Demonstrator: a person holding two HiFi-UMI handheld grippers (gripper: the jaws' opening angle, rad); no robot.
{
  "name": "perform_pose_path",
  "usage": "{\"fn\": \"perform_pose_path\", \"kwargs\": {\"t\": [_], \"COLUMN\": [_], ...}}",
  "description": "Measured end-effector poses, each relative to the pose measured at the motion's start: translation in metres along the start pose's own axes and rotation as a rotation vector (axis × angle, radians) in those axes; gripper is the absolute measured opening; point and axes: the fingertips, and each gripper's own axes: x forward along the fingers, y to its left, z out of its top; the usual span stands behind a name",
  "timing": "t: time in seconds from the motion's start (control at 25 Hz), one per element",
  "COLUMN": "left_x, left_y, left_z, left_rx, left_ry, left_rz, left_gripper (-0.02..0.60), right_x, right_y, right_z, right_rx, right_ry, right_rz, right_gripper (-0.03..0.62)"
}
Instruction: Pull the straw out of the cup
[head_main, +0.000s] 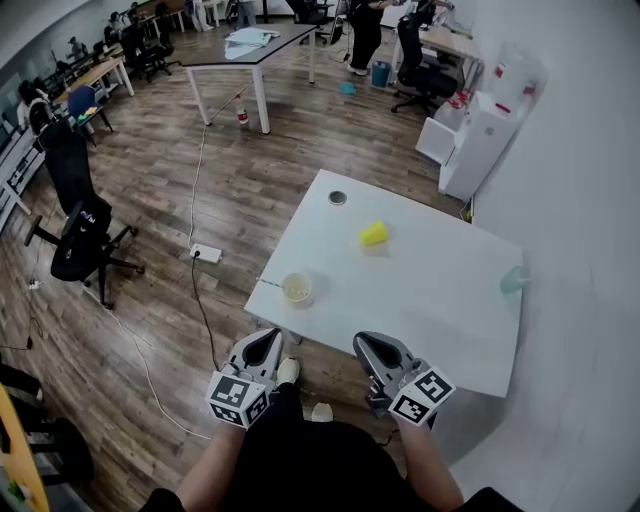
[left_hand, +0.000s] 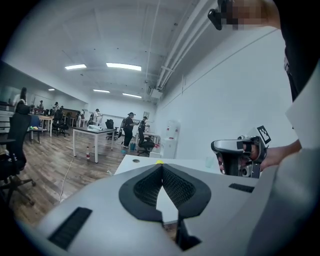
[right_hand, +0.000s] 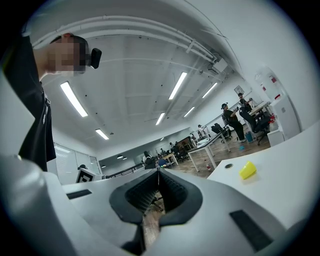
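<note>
Claws are held closed on nothing, left claw (head_main: 266, 342) and right claw (head_main: 367, 345) short of the surface (head_main: 430, 300). Just ahead of the left claw the cup (head_main: 297, 290) is seen, its straw (head_main: 272, 283) leaning out leftward. Straw is judged light, thin, easily bent: its free end should be pinched, the cup steadied. No writing can be read.

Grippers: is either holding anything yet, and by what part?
Nothing held. The left gripper and right gripper are both shut on nothing; the cup stands untouched.
</note>
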Motion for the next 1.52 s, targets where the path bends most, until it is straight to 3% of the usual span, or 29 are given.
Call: {"fn": "perform_pose_path", "kwargs": {"t": [0.48,1.12,1.32,1.52], "left_x": [0.026,0.082,0.099,0.109], "left_y": [0.049,0.112,0.12,0.126], "left_z": [-0.008,-0.061,-0.072,-0.075], "left_rx": [-0.022,-0.114,-0.14,-0.163], "left_ry": [0.042,0.201,0.248,0.253], "left_rz": [-0.018,-0.086,-0.112,-0.129], "left_gripper": [0.015,0.02,0.094,0.103], "right_x": [0.05,0.11,0.116,0.116], "right_y": [-0.003,-0.034,-0.046,-0.055], "right_z": [-0.011,-0.035,-0.033,-0.035], "right_rx": [0.002,-0.003,0.003,0.014], "right_ry": [0.034,0.111,0.116,0.12], "right_rz": [-0.008,-0.089,-0.131,-0.168], "right_gripper": [0.023,0.023,0.023,0.023]}}
